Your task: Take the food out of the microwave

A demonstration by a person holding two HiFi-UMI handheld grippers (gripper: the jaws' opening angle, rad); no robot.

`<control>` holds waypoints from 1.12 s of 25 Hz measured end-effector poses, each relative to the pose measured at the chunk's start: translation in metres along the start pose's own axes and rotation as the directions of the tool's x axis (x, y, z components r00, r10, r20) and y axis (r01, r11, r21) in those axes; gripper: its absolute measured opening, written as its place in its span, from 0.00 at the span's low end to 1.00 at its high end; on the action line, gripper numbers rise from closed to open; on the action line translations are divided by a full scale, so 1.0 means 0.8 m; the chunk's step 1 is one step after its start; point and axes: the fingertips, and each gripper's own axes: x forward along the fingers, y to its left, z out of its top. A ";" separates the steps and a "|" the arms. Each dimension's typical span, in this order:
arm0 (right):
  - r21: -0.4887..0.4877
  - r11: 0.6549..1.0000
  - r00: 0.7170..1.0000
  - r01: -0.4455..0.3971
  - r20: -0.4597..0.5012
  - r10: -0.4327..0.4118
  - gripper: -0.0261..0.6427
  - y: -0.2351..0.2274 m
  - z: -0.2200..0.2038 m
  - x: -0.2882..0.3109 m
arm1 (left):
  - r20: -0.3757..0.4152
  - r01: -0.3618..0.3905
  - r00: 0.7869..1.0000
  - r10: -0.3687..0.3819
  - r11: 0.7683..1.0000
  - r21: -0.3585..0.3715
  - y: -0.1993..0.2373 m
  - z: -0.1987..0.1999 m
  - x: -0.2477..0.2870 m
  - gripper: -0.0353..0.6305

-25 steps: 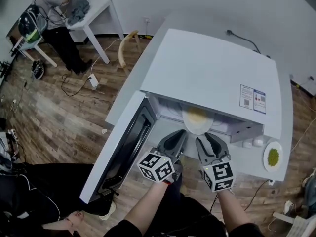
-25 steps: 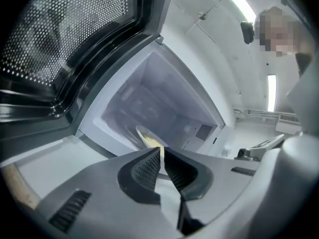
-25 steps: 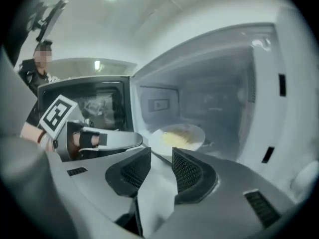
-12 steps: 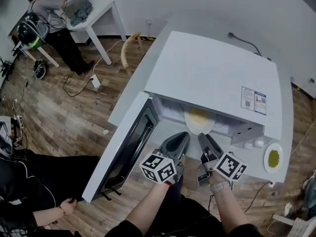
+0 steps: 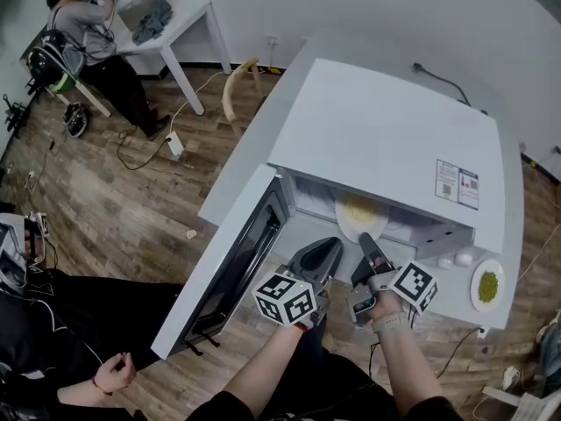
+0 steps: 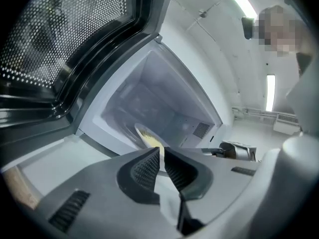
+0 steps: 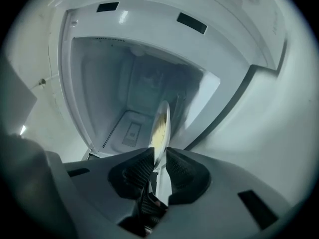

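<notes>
Being pinched inside the one microwave [image 5: 386,139] is one plate [image 5: 361,214] of food, between the right gripper [image 7: 161,149] fingers (two, just closing); the left gripper [image 6: 162,149] fingers are being pressed together, empty.

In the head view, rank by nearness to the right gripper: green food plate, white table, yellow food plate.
1. Yellow food plate, in microwave, between right gripper jaws, just closing.
2. Green food plate, at right.
3. White table, far left.

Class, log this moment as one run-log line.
right gripper: jaws just closing on plate rim | left gripper: shut, empty | microwave door: open
</notes>
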 end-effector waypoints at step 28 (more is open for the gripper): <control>0.017 0.993 0.993 -0.113 -0.038 0.114 0.14 0.009 -0.029 -0.038 | 0.004 0.102 0.994 -0.105 0.951 -0.293 -0.018 -0.024 -0.003 0.27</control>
